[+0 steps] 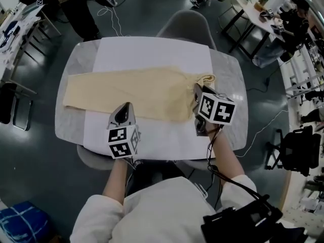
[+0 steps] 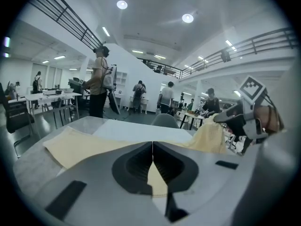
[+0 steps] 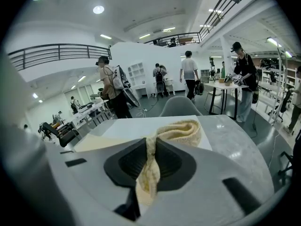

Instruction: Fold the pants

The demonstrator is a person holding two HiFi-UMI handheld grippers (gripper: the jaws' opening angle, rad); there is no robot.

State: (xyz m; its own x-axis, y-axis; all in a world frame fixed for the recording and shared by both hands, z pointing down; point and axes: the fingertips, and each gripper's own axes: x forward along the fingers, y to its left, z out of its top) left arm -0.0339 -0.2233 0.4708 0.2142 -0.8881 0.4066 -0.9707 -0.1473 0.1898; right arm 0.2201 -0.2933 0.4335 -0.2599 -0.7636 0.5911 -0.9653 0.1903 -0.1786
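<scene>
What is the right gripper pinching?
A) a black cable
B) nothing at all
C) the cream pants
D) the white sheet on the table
C: in the right gripper view, the right gripper has its jaws closed on a bunched strip of the cream pants, whose end loops up just beyond them.
</scene>
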